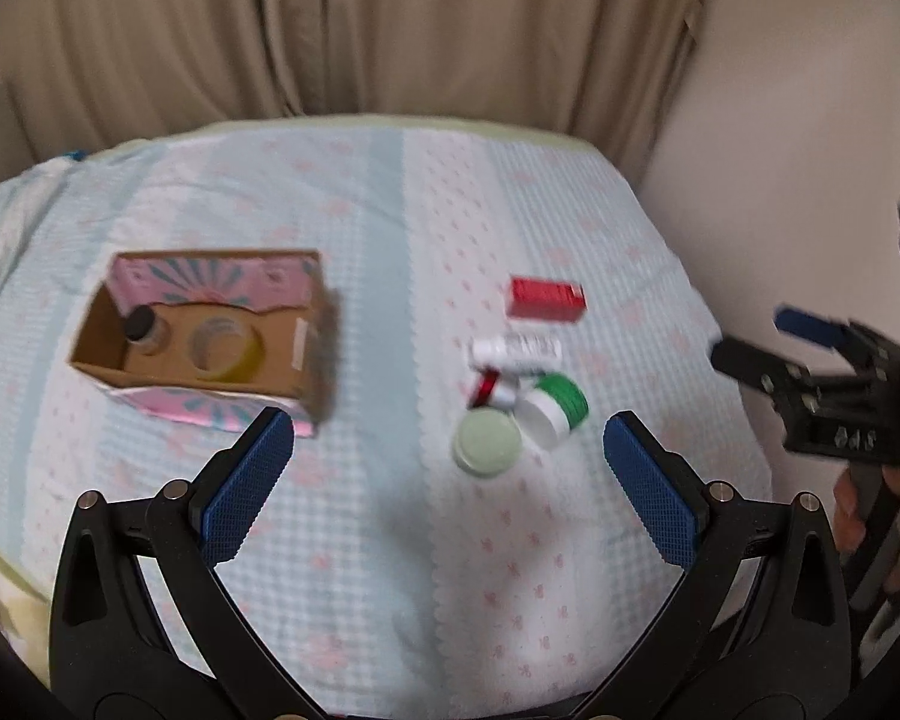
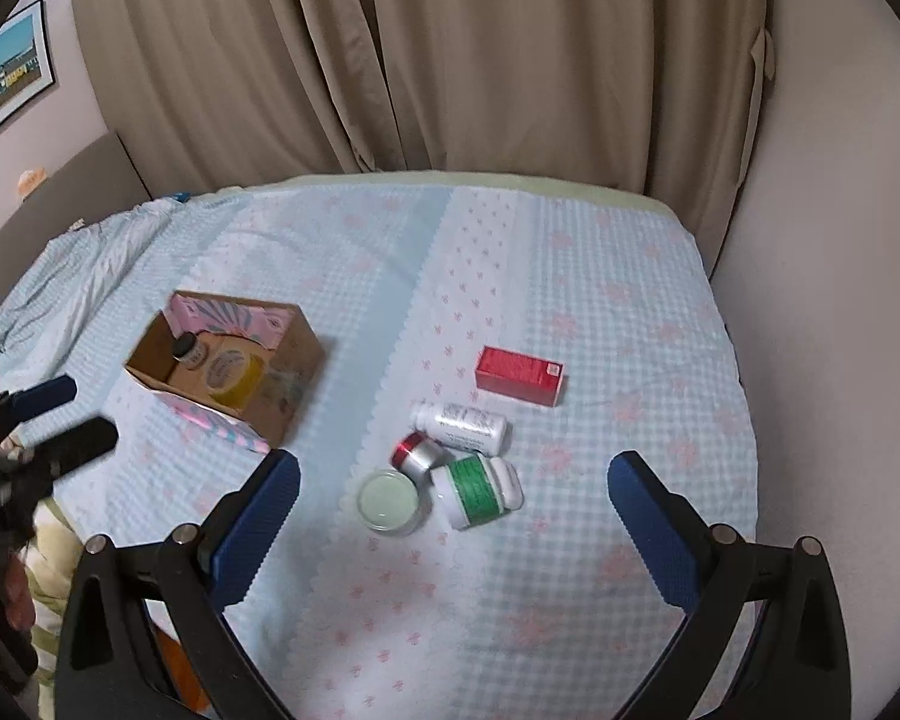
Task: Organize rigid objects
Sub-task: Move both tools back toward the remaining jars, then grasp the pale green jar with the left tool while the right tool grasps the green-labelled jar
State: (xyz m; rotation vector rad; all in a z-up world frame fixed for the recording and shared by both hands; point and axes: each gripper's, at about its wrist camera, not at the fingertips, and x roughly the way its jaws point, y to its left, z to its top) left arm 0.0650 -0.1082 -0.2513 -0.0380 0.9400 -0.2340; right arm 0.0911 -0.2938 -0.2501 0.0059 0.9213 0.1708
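An open cardboard box [image 1: 210, 336] [image 2: 234, 360] sits on the bed at the left, holding a dark-capped jar [image 1: 144, 327] [image 2: 187, 351] and a yellow tub [image 1: 225, 351] [image 2: 234, 375]. To its right lie a red carton [image 1: 546, 299] [image 2: 519, 375], a white bottle [image 1: 519, 351] [image 2: 462, 420], a silver jar with a red band [image 1: 489, 390] [image 2: 417, 453], a green-labelled bottle [image 1: 555, 408] [image 2: 477, 489] and a pale green round tin [image 1: 487, 441] [image 2: 390, 501]. My left gripper [image 1: 450, 456] is open and empty above the bed. My right gripper [image 2: 453, 501] is open and empty, with the tin and green-labelled bottle showing between its fingers.
The bed has a light blue checked cover [image 2: 600, 312] with pink prints. Beige curtains [image 2: 450, 60] hang behind it and a wall [image 2: 840, 300] runs along the right. A rumpled blanket [image 2: 72, 276] lies at the far left. A picture [image 2: 6, 66] hangs on the left wall.
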